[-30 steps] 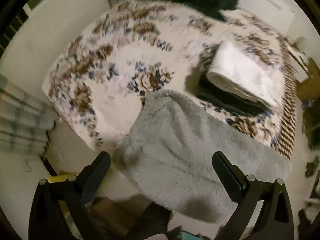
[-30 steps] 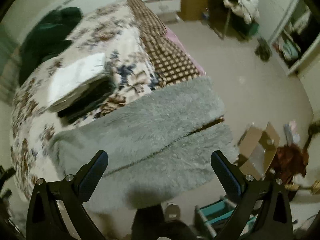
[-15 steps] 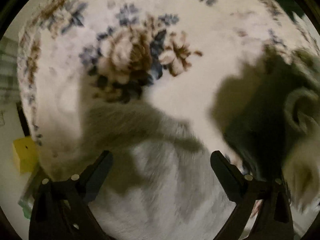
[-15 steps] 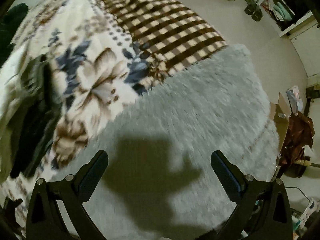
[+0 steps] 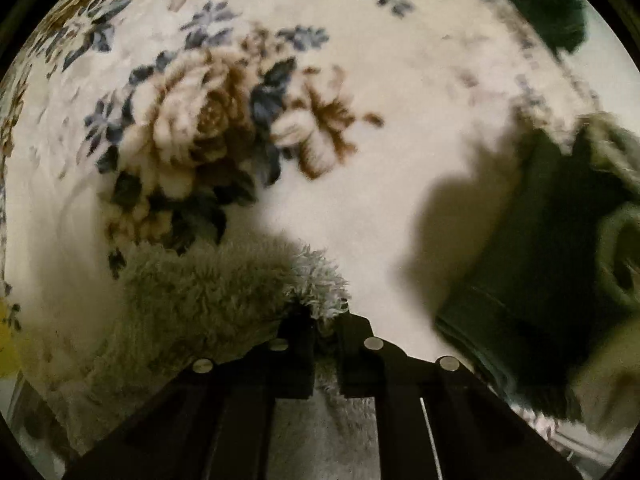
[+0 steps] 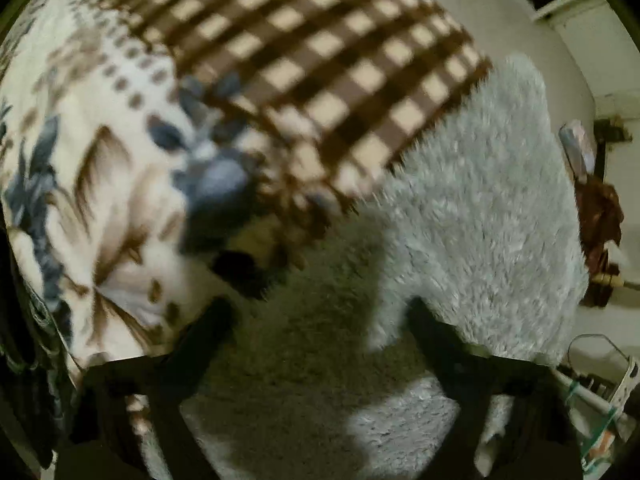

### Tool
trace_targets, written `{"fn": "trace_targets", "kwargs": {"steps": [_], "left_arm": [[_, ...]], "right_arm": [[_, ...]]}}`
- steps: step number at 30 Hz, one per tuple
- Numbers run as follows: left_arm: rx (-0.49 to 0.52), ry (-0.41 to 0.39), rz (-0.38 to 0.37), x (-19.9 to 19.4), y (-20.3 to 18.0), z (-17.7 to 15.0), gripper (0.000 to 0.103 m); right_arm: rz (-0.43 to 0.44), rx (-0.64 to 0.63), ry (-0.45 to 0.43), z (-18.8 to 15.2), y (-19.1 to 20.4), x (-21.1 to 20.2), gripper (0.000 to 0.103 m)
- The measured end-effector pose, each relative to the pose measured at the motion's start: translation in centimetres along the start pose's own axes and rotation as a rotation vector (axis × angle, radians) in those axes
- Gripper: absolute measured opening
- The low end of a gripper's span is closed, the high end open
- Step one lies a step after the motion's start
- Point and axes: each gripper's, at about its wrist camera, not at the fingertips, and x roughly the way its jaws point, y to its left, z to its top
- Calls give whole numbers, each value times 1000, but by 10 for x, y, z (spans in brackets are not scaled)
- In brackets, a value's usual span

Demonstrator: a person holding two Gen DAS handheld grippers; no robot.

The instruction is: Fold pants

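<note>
We see the fluffy grey pants point(image 5: 208, 292) lying on the bed's floral blanket point(image 5: 400, 152). Our left gripper point(image 5: 324, 320) has its jaws pinched together on a tuft at the pants' edge. Our right gripper point(image 6: 320, 312) is closing, jaws apart, with the pants point(image 6: 480, 216) between them, pads not yet pressing. A dark green garment point(image 5: 536, 260) lies to the right.

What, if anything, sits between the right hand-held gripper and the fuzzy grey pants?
Nothing visible. The right hand-held gripper is down over the grey pants, its jaws closing with only fleece between them. The floral blanket lies off to the side.
</note>
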Motion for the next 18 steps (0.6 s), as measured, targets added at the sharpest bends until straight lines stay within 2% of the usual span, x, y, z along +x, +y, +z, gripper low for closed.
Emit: {"fn": "trace_targets", "kwargs": {"steps": [1,2,3,4,9,13,16,18], "left_arm": [[22,-14,-29,-9,2,-5,5],[36,-27,-47,-17,4,-9,5],[46,-42,-71,-25,9,-14,5],[48,-54,-97,-32,15,-19,5],[-39,-108,-246,-81,56,-35,5],[-75,-142,-334,-118,91,-61,5],[-83,-156,-352,-136,119,-87,5],[-91,-158,-338,-144,141,-112,5]], "right_arm": [[3,-15,2,-2,-1,-2,59],[1,-27,-6,-5,-2,-5,40],[7,-50,-26,-9,-4,-12,29],[13,-65,-38,-14,-10,-19,15],[92,-97,-114,-45,-43,-58,10],[146,-104,-155,-83,-91,-96,9],[179,-117,-171,-109,-139,-109,9],[197,-124,-177,-125,-174,-108,9]]}}
